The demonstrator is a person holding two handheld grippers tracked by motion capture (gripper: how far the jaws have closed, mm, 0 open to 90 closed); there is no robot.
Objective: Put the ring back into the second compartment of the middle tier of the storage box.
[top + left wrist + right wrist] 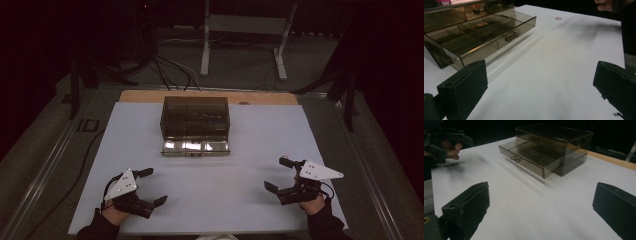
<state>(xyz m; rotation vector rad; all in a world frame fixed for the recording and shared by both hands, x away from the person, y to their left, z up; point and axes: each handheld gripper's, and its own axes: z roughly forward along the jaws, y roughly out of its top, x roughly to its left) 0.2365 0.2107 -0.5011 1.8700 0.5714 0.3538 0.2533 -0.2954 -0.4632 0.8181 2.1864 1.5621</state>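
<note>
A see-through brown box of drawers (195, 124) sits near the far middle of the white tabletop (250, 150). Its bottom drawer (195, 147) is pulled out. The left gripper view shows little walls inside the drawer (474, 40) and its small handle (511, 37); from above this is hard to see. The left gripper (146, 186) and the right gripper (278, 174) sit near the front corners, well apart. Both have jaws wide apart and hold nothing. The room is dark, with cables (170, 70) and a metal stand (245, 35) on the floor behind
</note>
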